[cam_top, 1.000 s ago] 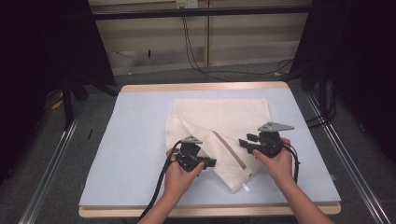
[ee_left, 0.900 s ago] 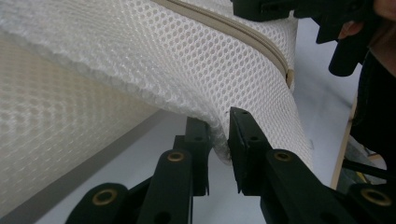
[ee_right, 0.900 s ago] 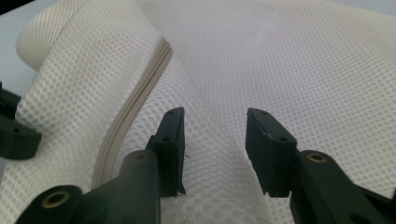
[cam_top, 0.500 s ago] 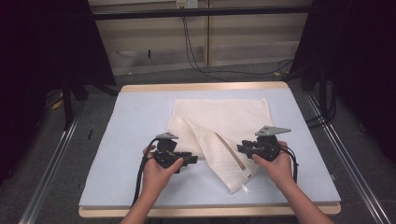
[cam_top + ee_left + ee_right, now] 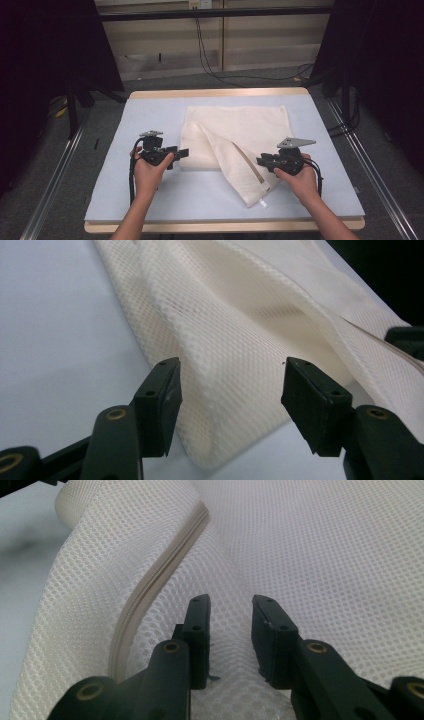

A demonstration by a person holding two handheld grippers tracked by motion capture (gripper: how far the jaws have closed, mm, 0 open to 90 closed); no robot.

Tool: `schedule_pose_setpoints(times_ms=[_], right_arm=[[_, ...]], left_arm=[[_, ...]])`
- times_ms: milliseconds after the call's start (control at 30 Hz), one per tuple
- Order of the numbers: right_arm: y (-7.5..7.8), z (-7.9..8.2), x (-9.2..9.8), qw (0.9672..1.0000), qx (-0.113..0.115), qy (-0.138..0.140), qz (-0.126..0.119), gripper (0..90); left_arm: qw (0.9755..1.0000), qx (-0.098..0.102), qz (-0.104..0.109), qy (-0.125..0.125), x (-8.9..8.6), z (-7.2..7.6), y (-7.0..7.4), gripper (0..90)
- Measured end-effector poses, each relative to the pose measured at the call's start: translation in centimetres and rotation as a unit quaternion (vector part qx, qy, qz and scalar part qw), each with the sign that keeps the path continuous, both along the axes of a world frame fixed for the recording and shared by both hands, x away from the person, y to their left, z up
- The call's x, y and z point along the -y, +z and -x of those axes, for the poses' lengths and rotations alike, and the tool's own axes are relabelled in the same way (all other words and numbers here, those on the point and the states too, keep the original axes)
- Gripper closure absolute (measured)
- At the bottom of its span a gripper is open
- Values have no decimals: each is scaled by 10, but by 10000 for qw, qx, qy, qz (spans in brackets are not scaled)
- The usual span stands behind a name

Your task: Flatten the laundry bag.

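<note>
My left gripper [image 5: 183, 151] has just opened and slid out toward the table's [image 5: 150, 200] left edge, jaws now apart and empty beside the cream mesh laundry bag [image 5: 235, 135], which lies mid-table toward the right. My right gripper [image 5: 260, 161] has narrowed its jaws over the folded flap by the zipper [image 5: 150, 585]; whether they pinch it, I cannot tell. The fold looks released, ready for regripping.

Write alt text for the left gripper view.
The left gripper stands open, its two black jaws apart just short of the folded edge of a cream mesh laundry bag lying on a pale blue table. The mesh rises in soft folds behind the jaws, and nothing is gripped.
</note>
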State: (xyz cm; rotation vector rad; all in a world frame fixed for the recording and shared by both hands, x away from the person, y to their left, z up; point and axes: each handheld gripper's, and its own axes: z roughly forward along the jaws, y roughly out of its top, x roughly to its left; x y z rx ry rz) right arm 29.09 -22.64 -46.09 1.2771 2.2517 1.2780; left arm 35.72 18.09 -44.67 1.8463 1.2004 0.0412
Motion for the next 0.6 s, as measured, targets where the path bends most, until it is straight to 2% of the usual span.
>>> schedule_pose_setpoints(times_ms=[67, 133, 167, 200, 233, 267, 300, 333, 400, 500, 600], right_arm=[[0, 0, 0, 10000, 17, 14, -2, 694], [-1, 0, 0, 10000, 11, 16, -20, 693], [-1, 0, 0, 10000, 8, 26, -21, 692], [-1, 0, 0, 10000, -4, 31, -25, 690], [0, 0, 1, 10000, -11, 24, -33, 683], [0, 1, 1, 10000, -21, 11, -33, 668], [1, 1, 1, 10000, -4, -7, -23, 649], [2, 1, 2, 10000, 14, -13, -18, 627], [4, 1, 3, 10000, 22, -65, -17, 574], [10, -2, 4, 9999, -4, -93, -64, 485], [16, -5, 0, 9999, -12, -75, -69, 431]], left_arm=[[9997, -138, 221, 45, 2, -5, -3, 378], [9997, -143, 214, -57, 5, -7, -4, 424], [9998, -119, 64, -165, 6, -7, -5, 473], [9995, -167, 36, -247, 7, -7, -5, 615], [9992, -227, 63, -334, 8, -6, -6, 696], [9992, -197, -3, -337, 7, -5, -6, 751], [9989, -221, 44, -399, 6, -4, -7, 791], [9988, -228, 84, -426, 5, -3, -7, 815], [9984, -157, -30, -549, 2, 2, -7, 826], [9978, -100, -55, -649, 0, 10, -8, 838], [9977, -64, -25, -675, -1, 14, -10, 843]])
